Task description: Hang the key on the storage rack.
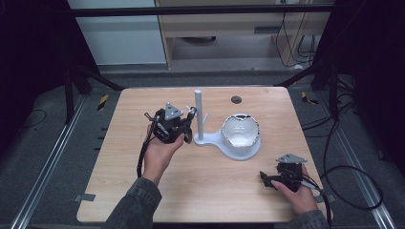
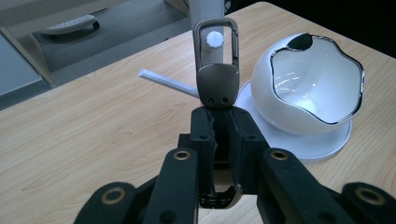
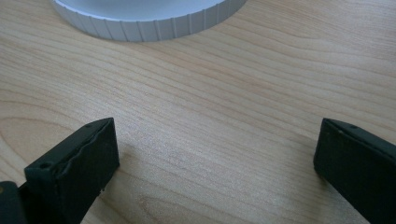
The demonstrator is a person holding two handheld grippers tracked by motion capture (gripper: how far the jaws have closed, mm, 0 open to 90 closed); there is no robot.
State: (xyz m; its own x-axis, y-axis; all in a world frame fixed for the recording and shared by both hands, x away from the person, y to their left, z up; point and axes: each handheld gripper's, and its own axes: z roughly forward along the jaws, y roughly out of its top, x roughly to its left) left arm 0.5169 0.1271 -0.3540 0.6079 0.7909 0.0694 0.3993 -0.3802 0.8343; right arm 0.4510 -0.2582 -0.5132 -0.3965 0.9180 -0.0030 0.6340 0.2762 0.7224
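A white stand (image 1: 228, 143) is seen near the middle of the wooden table (image 1: 200, 191), made of a round base, an upright post (image 1: 198, 114) with short pegs, and a white bowl (image 1: 241, 130) with a shiny wavy rim resting tilted on the base. The left hand-held gripper (image 2: 223, 119) is held just left of the post, its jaws pressed together on a dark metal clip (image 2: 216, 70). The clip's open loop is raised in front of a white peg (image 2: 214, 38) of the post, and the peg's tip is seen through the loop; whether the loop touches the peg cannot be told. The right hand-held gripper (image 1: 267, 180) is held low over the table, to the right of the stand and nearer the person, well apart from it. Its jaws are spread wide with nothing between them, bare wood showing in the gap and the ribbed edge of the base (image 3: 144, 21) lying beyond.
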